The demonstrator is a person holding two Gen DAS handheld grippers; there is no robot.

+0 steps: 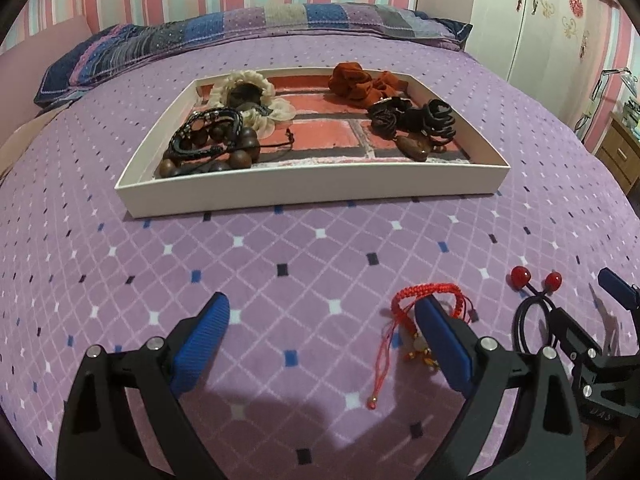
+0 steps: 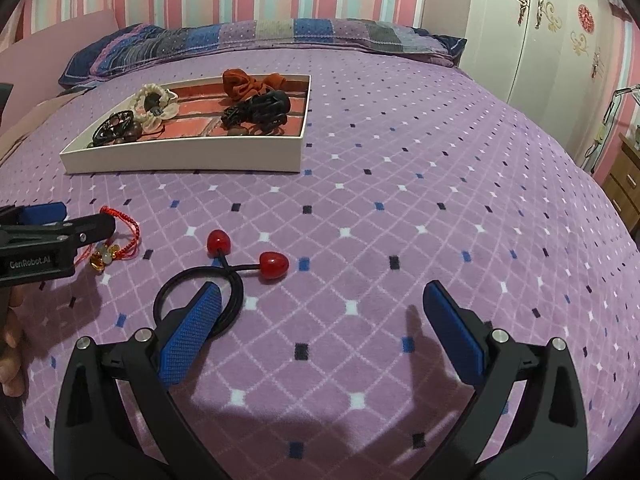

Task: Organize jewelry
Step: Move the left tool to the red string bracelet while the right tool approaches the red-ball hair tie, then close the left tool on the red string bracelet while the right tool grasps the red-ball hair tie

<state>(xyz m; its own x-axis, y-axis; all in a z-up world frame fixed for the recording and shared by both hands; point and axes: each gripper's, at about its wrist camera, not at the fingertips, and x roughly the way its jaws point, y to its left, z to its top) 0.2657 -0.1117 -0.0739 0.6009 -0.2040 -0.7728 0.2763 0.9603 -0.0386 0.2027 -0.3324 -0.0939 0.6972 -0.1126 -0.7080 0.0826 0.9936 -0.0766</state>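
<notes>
A white tray (image 1: 304, 190) lies on the purple bed, holding bead bracelets (image 1: 208, 142), a cream scrunchie (image 1: 244, 88), a rust scrunchie (image 1: 356, 82) and black hair clips (image 1: 420, 118). It also shows in the right wrist view (image 2: 180, 158). A red cord bracelet (image 1: 426, 294) lies on the bed beside my left gripper's right finger; in the right wrist view the bracelet (image 2: 128, 228) is partly hidden. A black hair tie with two red beads (image 2: 236, 276) lies at my right gripper's left finger. My left gripper (image 1: 322, 340) and right gripper (image 2: 322, 332) are open and empty.
The purple patterned bedspread (image 2: 400, 208) covers the bed. A striped pillow (image 1: 248, 28) lies behind the tray. A white wardrobe (image 2: 532, 32) and a wooden drawer unit (image 2: 628, 180) stand at the right. A hand (image 2: 12, 356) shows at the left edge.
</notes>
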